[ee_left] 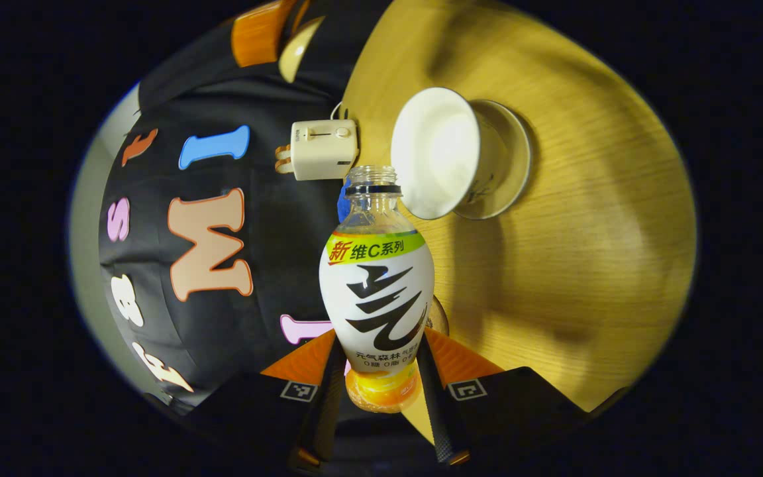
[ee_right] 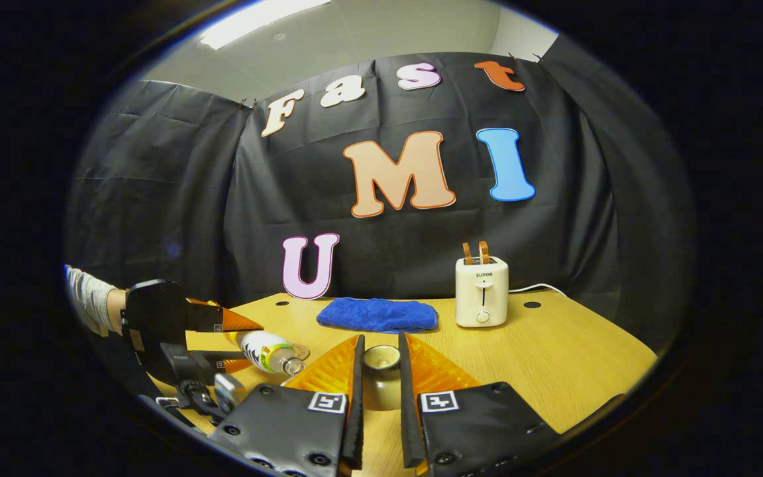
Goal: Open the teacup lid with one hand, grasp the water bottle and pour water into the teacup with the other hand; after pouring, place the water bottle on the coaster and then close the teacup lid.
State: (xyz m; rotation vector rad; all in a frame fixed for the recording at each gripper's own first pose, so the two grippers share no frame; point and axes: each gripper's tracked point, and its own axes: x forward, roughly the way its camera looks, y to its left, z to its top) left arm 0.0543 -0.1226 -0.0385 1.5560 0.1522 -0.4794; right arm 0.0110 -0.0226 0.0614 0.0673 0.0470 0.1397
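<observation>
Both claw-mounted views share the table [ee_right: 554,358], differently rolled.

In the right gripper view, the toaster [ee_right: 481,291] is standing at the back of the tabletop [ee_right: 554,358], with the folded towel [ee_right: 377,314] lying to its left. The lid [ee_right: 381,360] is sitting between the right gripper [ee_right: 379,391] fingers. The left gripper [ee_right: 232,344] is holding the water bottle [ee_right: 266,352] tilted at the left. In the left gripper view, the bottle mouth is lying just beside the teacup [ee_left: 436,154], which is standing on its saucer [ee_left: 510,162].
</observation>
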